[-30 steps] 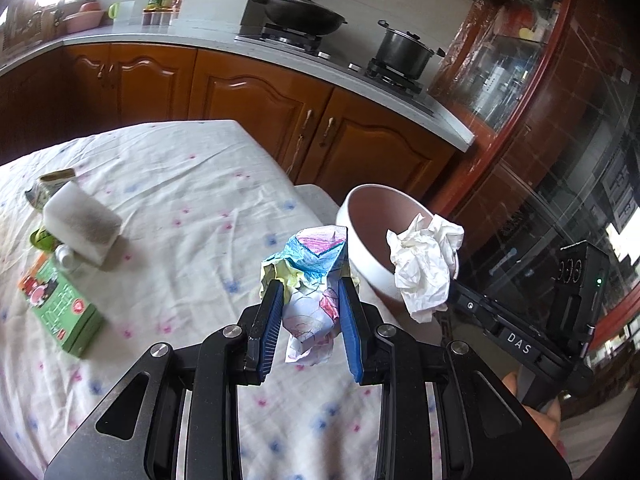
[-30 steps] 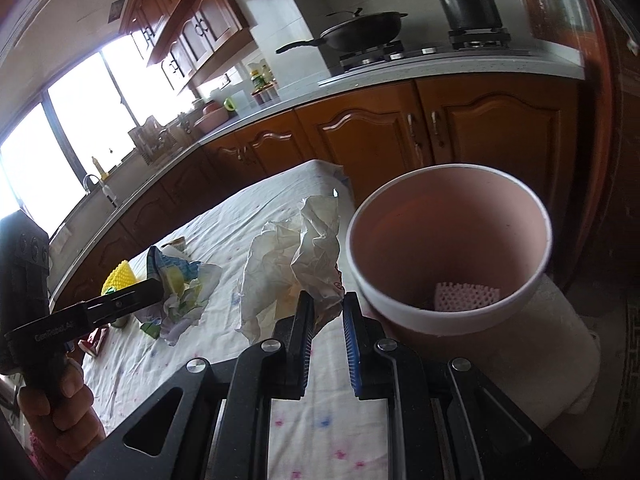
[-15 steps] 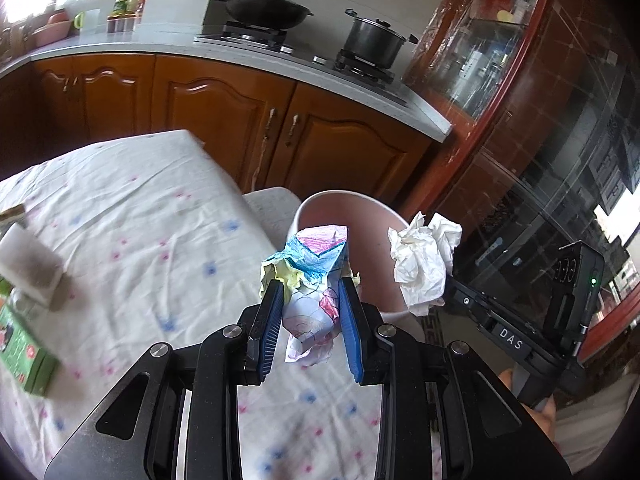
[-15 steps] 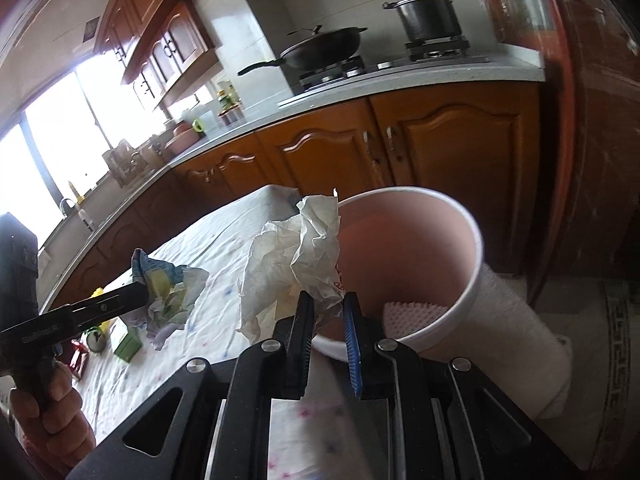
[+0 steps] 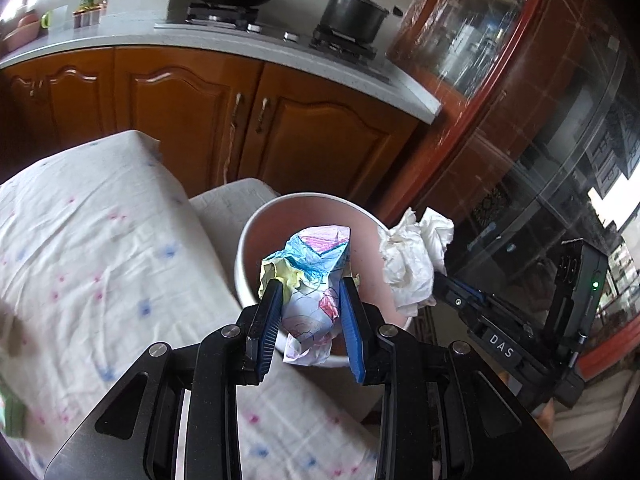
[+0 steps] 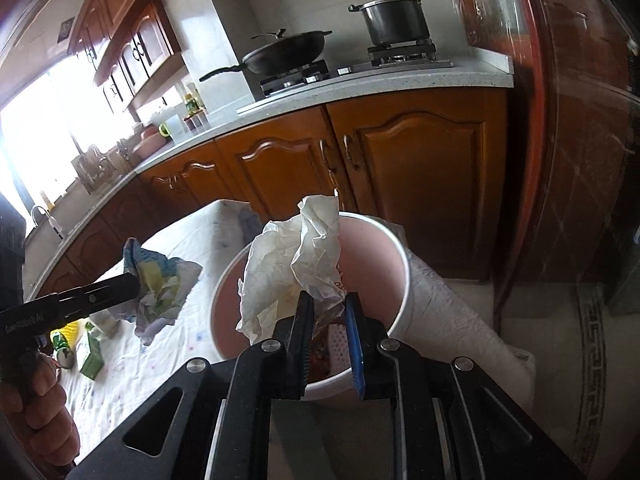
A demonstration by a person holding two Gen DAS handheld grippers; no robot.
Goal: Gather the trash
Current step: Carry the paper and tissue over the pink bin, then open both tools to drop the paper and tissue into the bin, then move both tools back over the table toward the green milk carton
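From the left wrist, the left gripper (image 5: 310, 304) was clamped on a crumpled coloured drawing (image 5: 314, 276), held above the pink bin (image 5: 256, 240) beside the table (image 5: 100, 240), apparently so it would fall inside. From the right wrist, the right gripper (image 6: 326, 320) pinched a crumpled white paper (image 6: 296, 264) over the same bin's mouth, likely awaiting release.

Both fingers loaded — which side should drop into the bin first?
Right. Its white paper wad hangs over the pink bin mouth; the left gripper's coloured paper looks nearer the rim.
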